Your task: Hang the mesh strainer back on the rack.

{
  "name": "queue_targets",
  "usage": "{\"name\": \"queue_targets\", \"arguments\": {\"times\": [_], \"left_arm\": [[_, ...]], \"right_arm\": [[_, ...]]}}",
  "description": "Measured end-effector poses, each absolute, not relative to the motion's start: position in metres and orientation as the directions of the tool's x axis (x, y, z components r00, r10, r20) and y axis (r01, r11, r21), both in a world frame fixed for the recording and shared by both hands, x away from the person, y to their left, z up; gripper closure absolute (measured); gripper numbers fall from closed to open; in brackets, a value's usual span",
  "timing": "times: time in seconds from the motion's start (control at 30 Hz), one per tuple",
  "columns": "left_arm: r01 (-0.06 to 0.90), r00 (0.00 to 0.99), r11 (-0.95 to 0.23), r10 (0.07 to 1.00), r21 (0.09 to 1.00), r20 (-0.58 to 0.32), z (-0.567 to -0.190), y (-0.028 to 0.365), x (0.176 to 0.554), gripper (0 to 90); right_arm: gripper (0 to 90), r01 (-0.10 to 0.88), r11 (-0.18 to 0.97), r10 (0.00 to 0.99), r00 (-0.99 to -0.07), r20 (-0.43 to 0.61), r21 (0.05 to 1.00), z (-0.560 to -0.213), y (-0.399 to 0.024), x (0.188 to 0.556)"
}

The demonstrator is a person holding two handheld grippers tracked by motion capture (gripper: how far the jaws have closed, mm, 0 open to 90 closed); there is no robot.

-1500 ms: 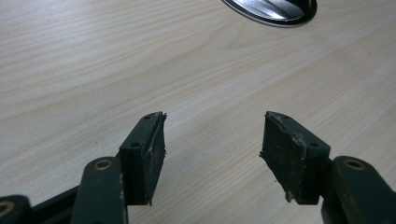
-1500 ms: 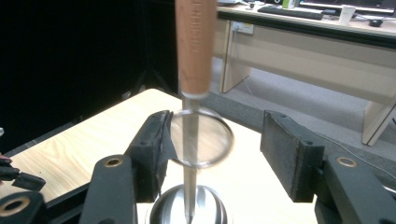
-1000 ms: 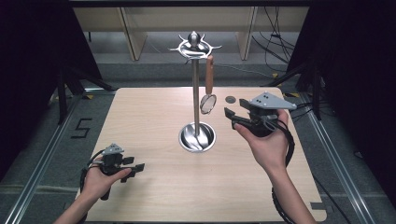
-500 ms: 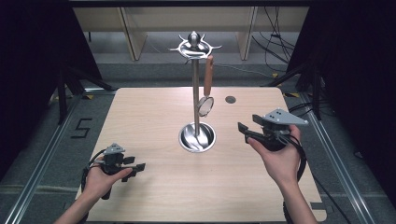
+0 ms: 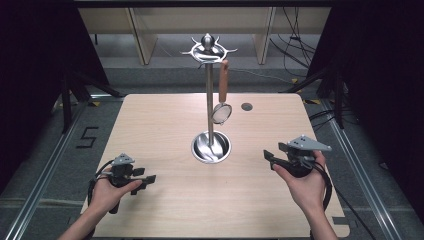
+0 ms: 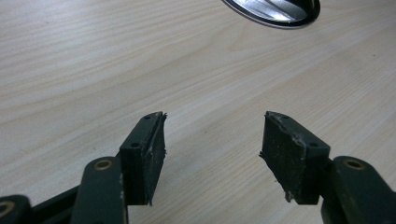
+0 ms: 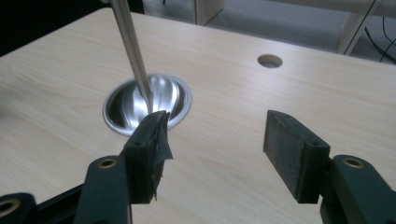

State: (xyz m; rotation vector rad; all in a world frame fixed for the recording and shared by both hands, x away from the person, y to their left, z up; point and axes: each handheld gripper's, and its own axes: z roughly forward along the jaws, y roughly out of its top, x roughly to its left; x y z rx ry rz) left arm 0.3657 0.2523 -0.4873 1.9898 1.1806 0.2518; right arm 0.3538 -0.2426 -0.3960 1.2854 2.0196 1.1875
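The right hand-held gripper (image 5: 274, 159) has pulled back from the rack and dropped toward the near right of the surface (image 5: 165, 215), jaws spread wide and empty, while the left hand-held gripper (image 5: 145, 180) sits low at the near left, likewise open with nothing in it. The small strainer (image 5: 222, 111) hangs by its brown handle from a top hook of the metal stand (image 5: 210, 107), so the hanging looks done. It's well apart from both grippers, up and across the surface from them.

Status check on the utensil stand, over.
Left gripper open, empty, low at the table's near left. Right gripper open, empty, near right. Strainer hangs on the stand by its brown handle. Nothing in the way.
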Motion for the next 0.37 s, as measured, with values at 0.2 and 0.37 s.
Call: {"name": "queue_targets", "arguments": {"times": [0.2,0.37], "left_arm": [[0.652,0.537,-0.248,0.818,0.716,-0.206,-0.4862,0.2519,0.365,38.4],[0.652,0.546,-0.249,0.81,0.716,-0.215,-0.4856,0.2536,0.3658,38.4]], "right_arm": [[40.9,0.534,0.168,0.891,-0.442,0.104,0.829,-0.4087,-0.2472,0.3526],[39.2,0.532,0.156,0.894,-0.434,0.11,0.832,-0.4069,-0.2476,0.3527]]}}
